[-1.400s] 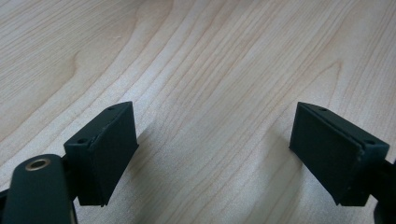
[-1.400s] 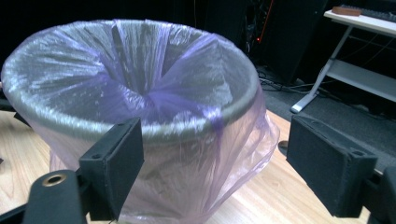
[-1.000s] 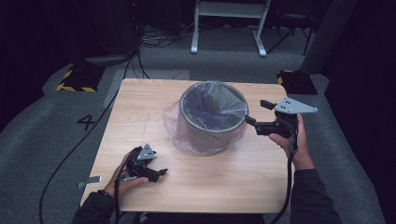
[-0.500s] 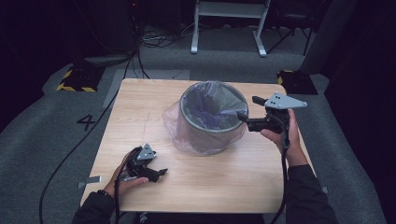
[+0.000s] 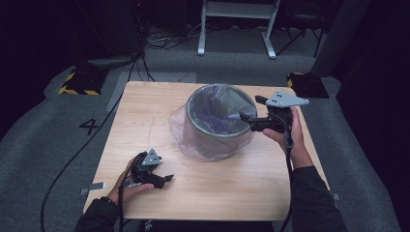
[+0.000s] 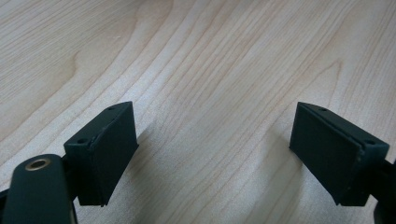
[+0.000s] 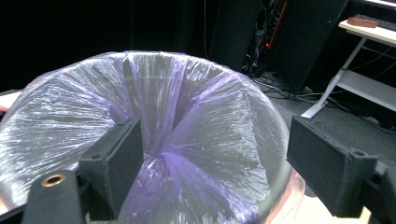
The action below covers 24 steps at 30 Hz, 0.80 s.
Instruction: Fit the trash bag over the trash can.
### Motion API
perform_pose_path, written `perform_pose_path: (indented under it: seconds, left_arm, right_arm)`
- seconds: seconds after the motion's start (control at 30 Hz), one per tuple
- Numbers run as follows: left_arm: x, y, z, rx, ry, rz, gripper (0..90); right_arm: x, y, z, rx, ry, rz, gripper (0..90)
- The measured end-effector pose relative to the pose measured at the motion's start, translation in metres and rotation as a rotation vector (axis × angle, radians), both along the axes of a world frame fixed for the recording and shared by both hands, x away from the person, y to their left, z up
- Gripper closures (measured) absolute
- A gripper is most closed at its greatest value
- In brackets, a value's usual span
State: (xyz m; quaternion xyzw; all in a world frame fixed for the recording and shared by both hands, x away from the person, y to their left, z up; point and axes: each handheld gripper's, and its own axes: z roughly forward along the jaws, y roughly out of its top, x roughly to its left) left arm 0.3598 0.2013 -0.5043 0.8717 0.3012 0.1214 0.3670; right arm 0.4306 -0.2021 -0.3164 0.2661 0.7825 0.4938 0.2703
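A grey bin stands near the middle of the wooden counter, a little toward its far edge, and everything else is easiest placed from it. A thin purple liner bag sits inside the bin, folded out over the rim, with its loose clear skirt hanging down the outer wall to the counter top.

The right tongs are held level at the bin's right side, at rim height, pointing in toward it. Their jaws stand apart with nothing between them. From the high view the nearer jaw tip lies right at the rim on that side, over the turned-out plastic; whether it touches the plastic I cannot tell. Along the right tongs themselves, the bin's mouth opens just ahead, the crinkled liner bag gathered in folds down the middle, and the 2 black pads straddle the near part of the rim without pressing on it.

The left tongs rest low on the counter, well apart from the bin, toward the near left corner from it, the hand wrapped round their body. Their jaws also stand wide apart, and between the left tongs is bare wood grain.

A black cable trails off the counter's left side across the grey floor.
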Motion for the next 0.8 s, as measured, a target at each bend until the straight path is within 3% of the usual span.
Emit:
perform_pose_path:
  seconds: [0.57, 0.8]
  left_arm:
    - [0.0, 0.0, 0.0, 0.001, -0.001, -0.002, 14.5]
    - [0.0, 0.0, 0.0, 0.0, 0.0, -0.002, 14.5]
  right_arm:
    - [0.014, 0.017, 0.001, -0.027, 0.034, 0.023, 19.1]
    - [0.02, 0.025, 0.0, -0.035, 0.069, 0.046, 19.0]
